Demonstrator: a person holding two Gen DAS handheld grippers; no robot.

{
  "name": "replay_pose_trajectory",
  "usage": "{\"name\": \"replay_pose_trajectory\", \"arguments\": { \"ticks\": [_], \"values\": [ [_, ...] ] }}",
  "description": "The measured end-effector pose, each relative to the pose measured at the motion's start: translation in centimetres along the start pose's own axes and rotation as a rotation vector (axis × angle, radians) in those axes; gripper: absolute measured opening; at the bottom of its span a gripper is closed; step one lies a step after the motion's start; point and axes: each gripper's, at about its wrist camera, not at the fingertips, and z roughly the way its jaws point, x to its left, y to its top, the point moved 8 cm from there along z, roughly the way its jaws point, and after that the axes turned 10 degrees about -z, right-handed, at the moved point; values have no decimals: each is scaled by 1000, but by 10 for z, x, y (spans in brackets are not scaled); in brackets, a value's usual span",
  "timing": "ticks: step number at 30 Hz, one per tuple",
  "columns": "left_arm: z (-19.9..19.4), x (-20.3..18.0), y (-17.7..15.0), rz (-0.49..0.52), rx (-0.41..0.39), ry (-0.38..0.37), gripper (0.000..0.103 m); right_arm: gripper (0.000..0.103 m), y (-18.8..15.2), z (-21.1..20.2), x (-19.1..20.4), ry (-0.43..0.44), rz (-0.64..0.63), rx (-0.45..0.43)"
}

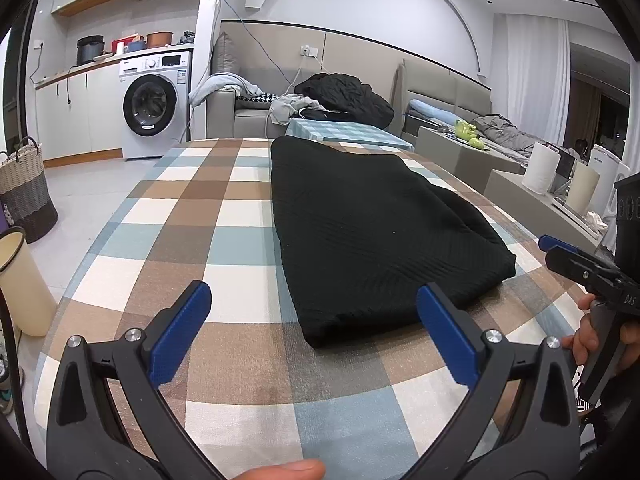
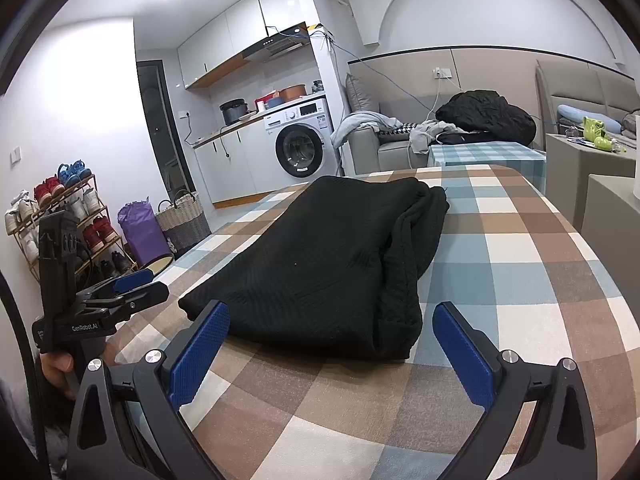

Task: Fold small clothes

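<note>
A black knit garment (image 1: 372, 232) lies folded lengthwise on the checked tablecloth (image 1: 192, 216); it also shows in the right wrist view (image 2: 320, 264), with its folded layers stacked along the right side. My left gripper (image 1: 314, 312) is open and empty, just short of the garment's near edge. My right gripper (image 2: 332, 330) is open and empty, its jaws standing on either side of the garment's near end. The right gripper shows at the right edge of the left wrist view (image 1: 568, 256). The left gripper shows at the left of the right wrist view (image 2: 128, 288).
A cream bin (image 1: 20, 284) and a woven basket (image 1: 24, 188) stand on the floor to the left. A shoe rack (image 2: 60, 220) and purple bag (image 2: 140, 228) stand by the wall. A washing machine (image 1: 154, 104), sofa with clothes (image 1: 344, 96) and low grey tables (image 1: 460, 152) lie beyond.
</note>
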Motion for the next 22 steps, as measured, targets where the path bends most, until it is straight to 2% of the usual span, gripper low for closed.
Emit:
{"name": "replay_pose_trajectory", "arguments": {
  "ticks": [22],
  "values": [
    [1,-2,0,7,-1,-2,102,103,-2,3,1,-13,-30,10]
  ]
}}
